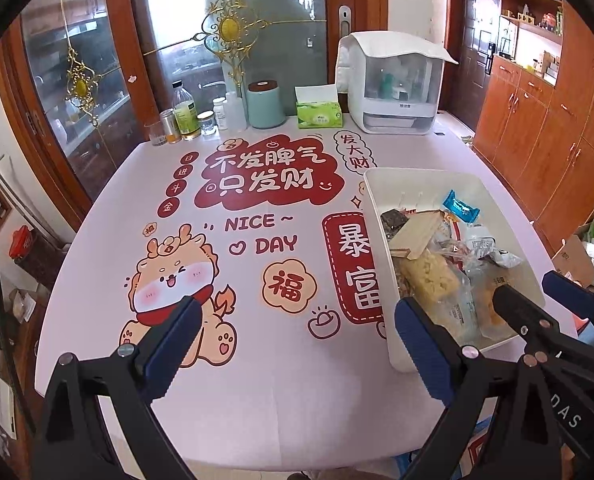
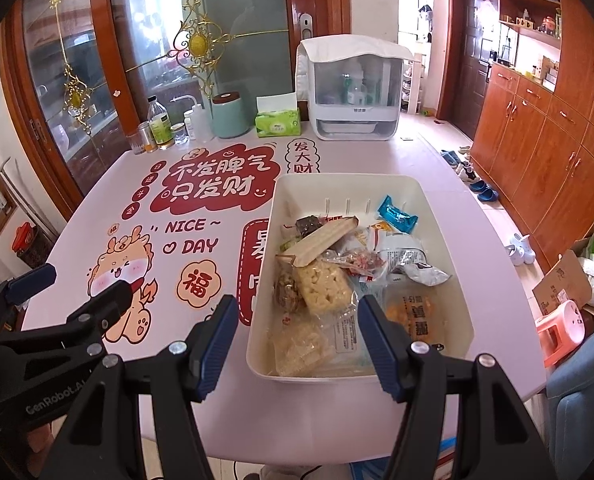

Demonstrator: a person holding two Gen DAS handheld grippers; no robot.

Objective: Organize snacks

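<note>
both tongs stand with jaws apart and grip nothing. left gripper [image 1: 297,344] hovers over the pink table mat [image 1: 257,380], above the printed cartoon dragon [image 1: 177,284]. right gripper [image 2: 297,340] hovers at the near end of the white bin [image 2: 437,208], its blue pads on either side of the bin's near left portion.

the bin sits on the right half of the table and holds the snacks: a puffed-rice bar [image 2: 325,284] in clear wrap, a blue candy wrapper [image 2: 397,214], a tan flat pack [image 2: 323,240], a silver crumpled bag [image 2: 413,260] and an orange-printed pouch [image 2: 415,312].

the mat carries red chinese characters and the words "nice day". along the far edge stand a green tissue box [image 2: 278,123], a mint canister [image 2: 230,116] with brown lid, several bottles [image 2: 159,124] and a white lidded organizer [image 2: 353,92].

behind the table is a glazed door with gold ornaments. wooden cabinets [image 2: 537,140] line the right wall, with shoes on the floor before them.
</note>
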